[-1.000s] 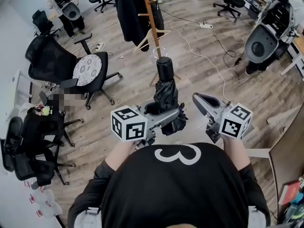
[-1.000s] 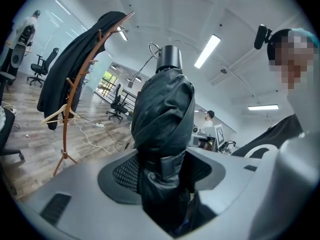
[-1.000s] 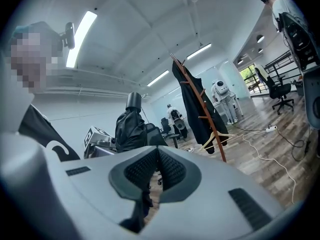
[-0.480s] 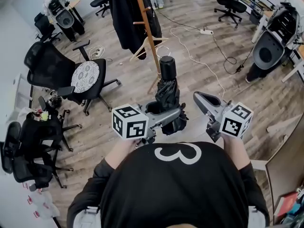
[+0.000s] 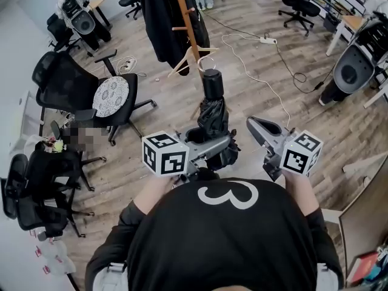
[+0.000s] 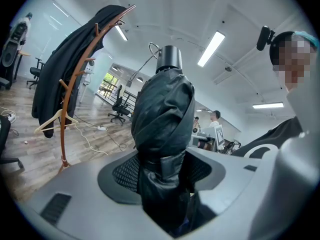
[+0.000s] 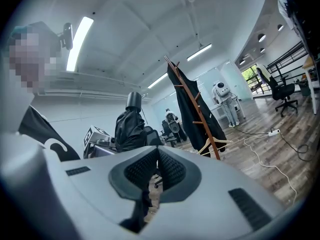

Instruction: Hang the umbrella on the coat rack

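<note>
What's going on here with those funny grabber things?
A person is holding a grabber in each hand. The left gripper is clamped on a folded black umbrella, which is held upright. The right gripper is shut and empty beside it. Ahead stands a wooden coat rack with a black coat and a bare hanger on it. The umbrella is not hung there yet.

A black, folded umbrella [image 5: 213, 115] is held upright at frame centre, its cylindrical handle uppermost. The brown wooden coat rack [image 5: 187, 18], draped with a dark coat [image 5: 159, 23], is seen at upper centre.
</note>
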